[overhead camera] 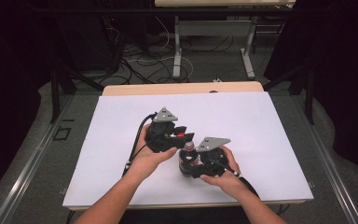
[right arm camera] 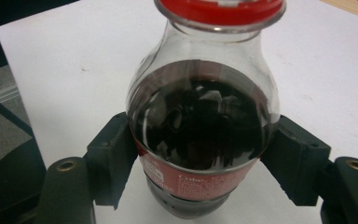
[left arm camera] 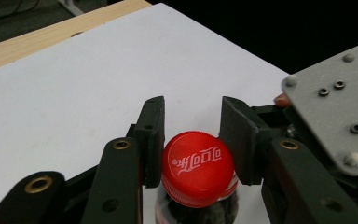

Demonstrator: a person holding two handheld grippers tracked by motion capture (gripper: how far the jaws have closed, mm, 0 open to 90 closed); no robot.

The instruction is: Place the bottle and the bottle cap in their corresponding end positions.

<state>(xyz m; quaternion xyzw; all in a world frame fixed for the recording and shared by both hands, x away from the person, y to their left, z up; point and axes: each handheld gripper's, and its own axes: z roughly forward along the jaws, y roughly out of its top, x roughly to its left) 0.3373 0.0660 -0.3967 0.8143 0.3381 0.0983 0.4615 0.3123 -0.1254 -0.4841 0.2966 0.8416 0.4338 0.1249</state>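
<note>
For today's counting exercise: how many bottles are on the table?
1. The bottle stands near the table's front middle, its body held by the right gripper, its red cap between the left gripper's jaws.

**3 cameras, 1 shared bottle**

From the high view we look forward and down over the white table [overhead camera: 242, 116], far enough back to take in its whole top and the floor beyond. The left gripper view sits close above the red cap [left arm camera: 197, 167], looking down along its jaws toward the table's far edge. The right gripper view looks level at the bottle [right arm camera: 205, 135] from very near. All 3 views share that bottle and the white surface around it.
</note>
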